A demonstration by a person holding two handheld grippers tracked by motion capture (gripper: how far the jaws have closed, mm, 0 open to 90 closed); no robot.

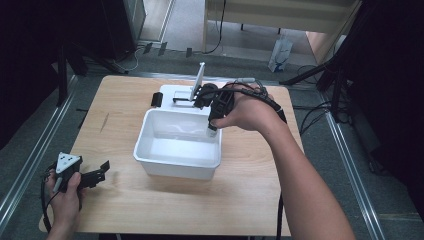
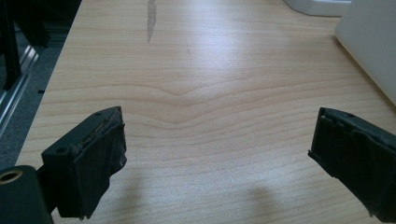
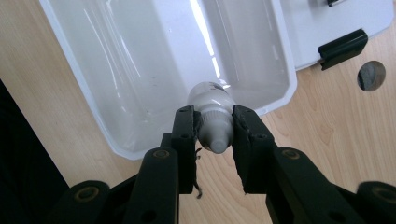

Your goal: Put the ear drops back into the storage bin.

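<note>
A small white bottle [image 3: 212, 105] with a grey-white cap is clamped between the jaws of my right gripper [image 3: 215, 133], cap end toward the camera. In the high view the right gripper [image 1: 214, 117] points down over the right rim of a white plastic bin [image 1: 150, 160], with the bottle [image 1: 212, 131] hanging just above the bin's inside. The bin [image 3: 93, 107] looks empty. My left gripper [image 1: 97, 175] lies low at the table's front left, and its jaws stand wide apart over bare wood [image 2: 217, 154] with nothing between them.
Behind the bin lies its white lid [image 1: 175, 92] with a black latch [image 1: 157, 99], and a white panel [image 1: 199, 80] stands upright beside it. A round hole [image 3: 371, 75] shows in the wooden table. The bin's wall [image 2: 373, 51] is at the right of the left gripper.
</note>
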